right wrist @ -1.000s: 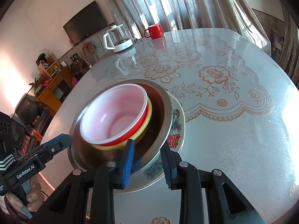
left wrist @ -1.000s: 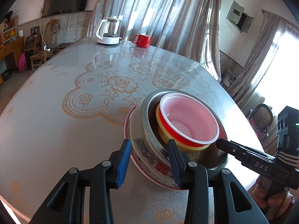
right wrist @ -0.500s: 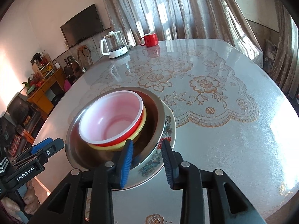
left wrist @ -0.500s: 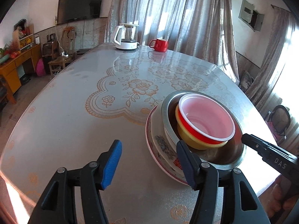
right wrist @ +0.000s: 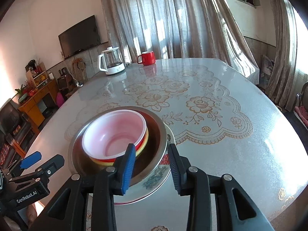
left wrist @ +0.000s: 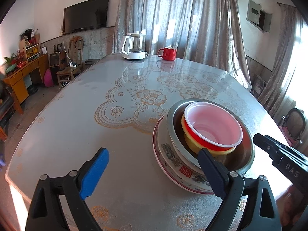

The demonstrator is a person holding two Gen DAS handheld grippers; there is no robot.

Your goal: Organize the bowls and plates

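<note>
The stack sits near the bench's near edge: a red plastic bowl [left wrist: 212, 129] with a white inside nests in a yellow bowl [left wrist: 189, 140], both inside a steel bowl [left wrist: 248, 154], and all of it rests on a flowered china plate [left wrist: 167, 157] with a red rim. The plate lies flat on the bench [left wrist: 96, 119], which wears a glossy cloth printed with gold roses.

The left hand-held gripper [left wrist: 153, 171] has just been spreading its jaws and now stands wide, blue pad out over bare cloth, the other finger in front of the steel bowl's rim, gripping nothing. The right hand-held gripper [right wrist: 152, 168] has eased apart too; its jaws straddle the steel bowl's rim and plate edge, and the pads look clear of both, though that angle is tight.

At the bench's far edge stand a glass kettle [left wrist: 134, 46] on a white base and a red mug [left wrist: 168, 53], just beside each other, well apart from the stack.
</note>
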